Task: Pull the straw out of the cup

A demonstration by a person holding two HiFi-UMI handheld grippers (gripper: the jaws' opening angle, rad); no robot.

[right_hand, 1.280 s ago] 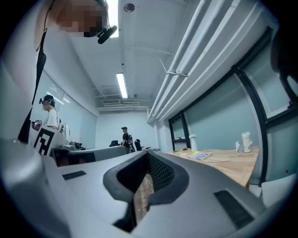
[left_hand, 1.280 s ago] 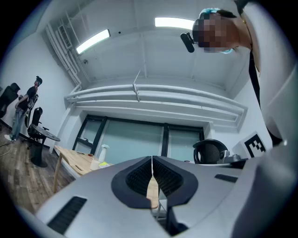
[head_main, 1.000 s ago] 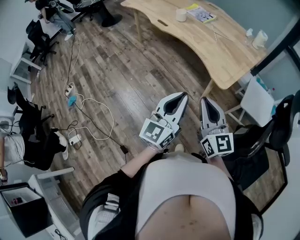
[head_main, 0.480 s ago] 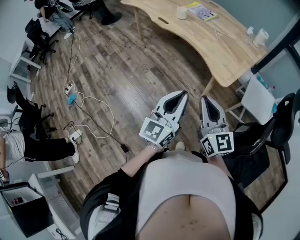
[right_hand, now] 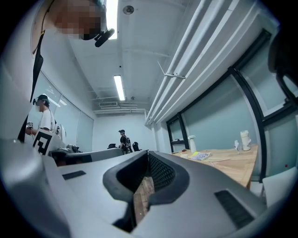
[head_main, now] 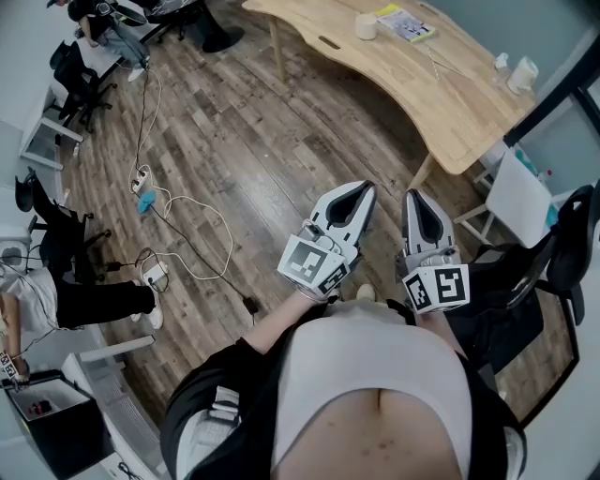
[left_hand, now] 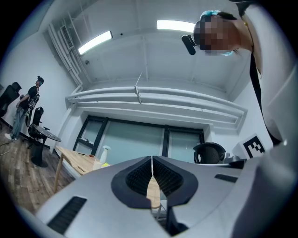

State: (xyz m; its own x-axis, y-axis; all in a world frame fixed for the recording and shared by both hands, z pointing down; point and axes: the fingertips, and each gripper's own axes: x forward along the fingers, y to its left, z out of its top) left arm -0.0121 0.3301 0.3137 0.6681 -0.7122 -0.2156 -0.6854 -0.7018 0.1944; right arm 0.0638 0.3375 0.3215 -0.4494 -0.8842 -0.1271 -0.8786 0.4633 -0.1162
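Far beyond the left claw (head_main: 360, 191) stands the cup (head_main: 364, 27).

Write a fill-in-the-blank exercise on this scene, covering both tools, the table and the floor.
1. The jaws of the left tool are ____, not open.
2. The right tool holds ____ between its jaws.
3. The yellow booklet lies ____ the light wooden table.
4. In the head view, the white cables on the brown plank floor lie to the ____ of both tools.
Missing words: shut; nothing; on; left.
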